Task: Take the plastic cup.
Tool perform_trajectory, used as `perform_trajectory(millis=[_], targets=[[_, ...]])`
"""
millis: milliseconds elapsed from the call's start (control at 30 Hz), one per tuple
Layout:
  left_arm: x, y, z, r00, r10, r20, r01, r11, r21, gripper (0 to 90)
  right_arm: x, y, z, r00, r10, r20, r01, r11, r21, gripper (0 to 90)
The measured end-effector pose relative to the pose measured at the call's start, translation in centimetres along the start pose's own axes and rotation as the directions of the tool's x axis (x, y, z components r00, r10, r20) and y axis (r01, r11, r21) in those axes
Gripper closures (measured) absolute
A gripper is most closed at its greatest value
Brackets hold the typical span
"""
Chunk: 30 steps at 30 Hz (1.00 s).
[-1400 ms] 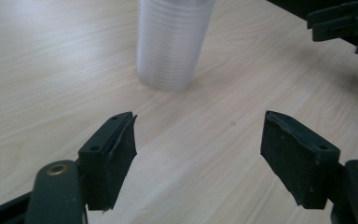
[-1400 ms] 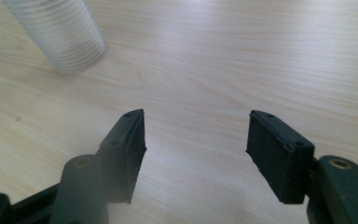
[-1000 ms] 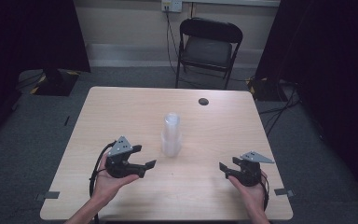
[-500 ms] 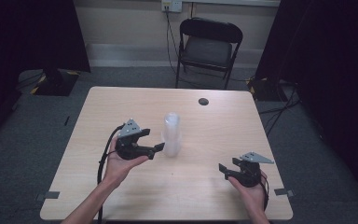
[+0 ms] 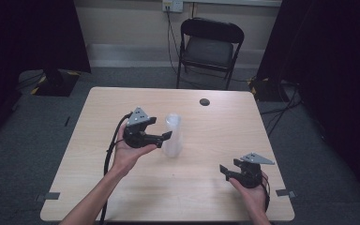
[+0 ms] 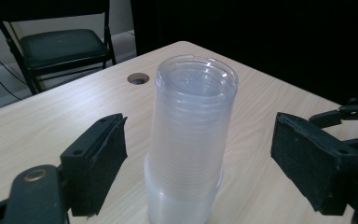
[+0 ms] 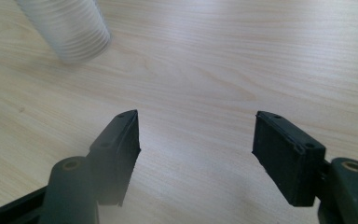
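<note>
Cups [image 6: 191, 140], a nested stack of clear plastic ones standing upright, sit right between the spread jaws of our left gripper [image 6: 196, 163], one pad [image 6: 103, 161] on each side and neither touching the plastic yet. From the high view the left gripper [image 5: 161, 133] is level with the lower half of the stack [image 5: 172, 135], its jaws reaching toward it from the side.

To do this grasp well, we judge that we should push a little farther forward so the pads pass the widest part of the stack, then close slowly and evenly. Thin plastic will likely buckle or squirt out under a hard squeeze, so a light pinch low on the stack seems safest. Keeping the gripper level should stop the stack from tipping away from us.

Farther off, beyond the stack, our right gripper [image 5: 236, 169] waits with its jaws also spread and holding nothing, hovering over bare table [image 7: 242, 60]; in its own view the stack [image 7: 67, 28] lies well ahead and to the left of its jaws. We would bring it in only once the left grip is steady.

Past the stack, a small round hole [image 6: 138, 78] marks the far part of the tabletop, and a folding chair [image 6: 60, 44] stands behind that.
</note>
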<state>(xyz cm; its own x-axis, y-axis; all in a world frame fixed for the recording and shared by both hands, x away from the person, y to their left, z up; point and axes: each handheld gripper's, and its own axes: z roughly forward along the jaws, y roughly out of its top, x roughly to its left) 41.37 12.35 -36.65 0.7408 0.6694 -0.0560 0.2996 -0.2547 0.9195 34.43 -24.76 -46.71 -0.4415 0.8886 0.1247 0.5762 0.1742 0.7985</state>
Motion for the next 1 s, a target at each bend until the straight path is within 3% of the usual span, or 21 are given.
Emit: perform_trajectory(millis=[133,200,367,500,733,800,1000], targets=[[0.2,0.8,0.6,0.9997,0.012,0.022,-0.012,0.9997,-0.022,19.0,0.0,-0.1,0.1,1.0,-0.004,0.0,0.004,1.0,0.003,31.5],[0.2,1.0,1.0,0.9994,0.032,0.012,-0.032,0.9993,-0.02,19.3,0.1,-0.1,0.1,1.0,-0.006,-0.001,0.006,1.0,0.006,31.5],[0.2,1.2,2.2,0.9985,0.014,0.052,-0.013,0.9997,-0.019,19.4,0.2,-0.2,0.0,0.9996,-0.028,0.002,0.028,1.0,0.006,31.1],[0.1,1.2,3.0,0.9984,0.033,0.046,-0.032,0.9993,-0.019,18.6,0.3,-0.3,0.1,0.9996,-0.029,-0.002,0.029,0.999,0.015,30.9],[-0.1,0.3,4.1,0.9988,0.003,0.05,-0.003,1.0,-0.007,15.8,0.1,-0.3,-0.2,0.9998,-0.021,0.002,0.021,1.0,0.004,30.9],[-0.4,0.2,4.4,0.999,0.026,0.035,-0.026,0.9996,0.011,15.8,0.0,-0.3,-0.2,0.9999,-0.017,0.001,0.017,1.0,0.004,30.9],[-0.1,-0.2,5.4,0.9994,0.015,0.031,-0.016,0.9995,0.026,15.9,0.0,-0.3,-0.1,0.9998,-0.02,-0.005,0.02,1.0,0.005,30.9]])
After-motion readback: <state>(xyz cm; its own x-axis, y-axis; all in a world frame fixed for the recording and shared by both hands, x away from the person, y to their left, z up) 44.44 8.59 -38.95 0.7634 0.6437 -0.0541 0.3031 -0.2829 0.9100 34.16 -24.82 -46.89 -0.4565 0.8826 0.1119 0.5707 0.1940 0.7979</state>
